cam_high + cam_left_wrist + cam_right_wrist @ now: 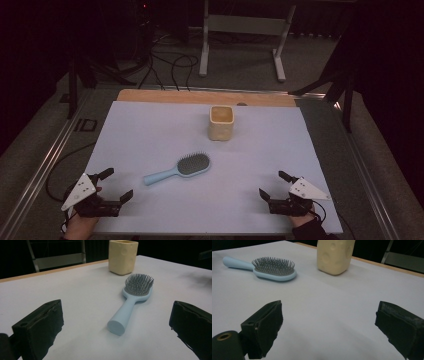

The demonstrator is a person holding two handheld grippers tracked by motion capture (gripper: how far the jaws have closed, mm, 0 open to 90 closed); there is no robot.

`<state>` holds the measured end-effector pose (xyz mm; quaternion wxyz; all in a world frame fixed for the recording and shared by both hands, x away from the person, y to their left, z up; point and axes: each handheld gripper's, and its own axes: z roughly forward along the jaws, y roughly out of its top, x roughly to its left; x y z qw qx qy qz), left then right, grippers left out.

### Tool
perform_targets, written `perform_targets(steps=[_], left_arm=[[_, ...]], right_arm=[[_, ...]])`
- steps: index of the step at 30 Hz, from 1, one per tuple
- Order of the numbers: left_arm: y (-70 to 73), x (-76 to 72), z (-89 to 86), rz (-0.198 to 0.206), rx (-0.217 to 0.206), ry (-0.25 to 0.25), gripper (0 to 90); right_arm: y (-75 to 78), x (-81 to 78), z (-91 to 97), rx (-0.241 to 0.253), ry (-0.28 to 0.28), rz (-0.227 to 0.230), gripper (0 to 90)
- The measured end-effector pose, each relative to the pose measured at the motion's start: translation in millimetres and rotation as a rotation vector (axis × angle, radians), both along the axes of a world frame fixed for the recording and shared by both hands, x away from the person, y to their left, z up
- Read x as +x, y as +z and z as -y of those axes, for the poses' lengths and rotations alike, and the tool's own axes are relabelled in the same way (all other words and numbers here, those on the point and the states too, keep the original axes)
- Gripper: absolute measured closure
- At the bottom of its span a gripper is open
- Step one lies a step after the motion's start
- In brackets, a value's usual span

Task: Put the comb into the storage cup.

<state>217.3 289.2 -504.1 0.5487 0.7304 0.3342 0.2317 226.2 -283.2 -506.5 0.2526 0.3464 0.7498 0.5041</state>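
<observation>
A pale sheet [150,130] covers most of the table, with a strip of bare wooden edge [165,96] showing along its far side. All places below are given from the cream cup [221,122], a squarish container with rounded corners and shallow round dimples in its walls, standing upright toward the far middle of the sheet. No brand, label or writing can be read on it or on anything else.

Nearer the person than the cup and slightly to its left lies the light blue hairbrush [179,168], bristles up. Its long axis runs diagonally: the oval head points toward the cup and to the right, the handle end points toward the near left. Cup and brush are apart.

Well to the near left of the cup, the left gripper [119,184] rests at the sheet's near edge, its jaws spread wide with nothing between them; its own view looks along the brush handle [122,315]. Well to the near right of the cup, the right gripper [274,184] likewise has its jaws spread and empty.
</observation>
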Motion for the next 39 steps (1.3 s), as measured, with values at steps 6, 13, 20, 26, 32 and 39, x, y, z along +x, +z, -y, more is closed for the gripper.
perform_targets(steps=[6, 13, 20, 26, 32, 39], left_arm=[[0.0, -0.1, 0.7, -0.003, 0.007, -0.011, 0.0], [-0.3, -0.4, 1.8, -0.004, 0.015, -0.017, 0.0], [-1.3, 0.9, 2.2, -0.014, 0.032, -0.018, 0.0], [-0.6, 1.3, 2.8, -0.017, 0.036, -0.025, 0.0], [3.4, 1.1, 1.9, -0.011, 0.030, -0.024, 0.0], [14.9, 2.1, -1.5, -0.012, 0.031, -0.038, 0.0]], right_arm=[[1.1, -0.7, 0.8, 0.002, 0.001, 0.009, 7.4], [1.9, -1.6, 0.0, 0.007, 0.002, 0.018, 7.4], [1.7, -2.1, -1.6, -0.001, 0.008, 0.018, 7.4], [1.4, -2.7, -0.3, 0.001, -0.003, 0.034, 7.4], [1.6, -3.0, -1.5, 0.001, 0.004, 0.037, 7.5], [2.0, -3.5, -2.5, 0.000, -0.001, 0.036, 7.5]])
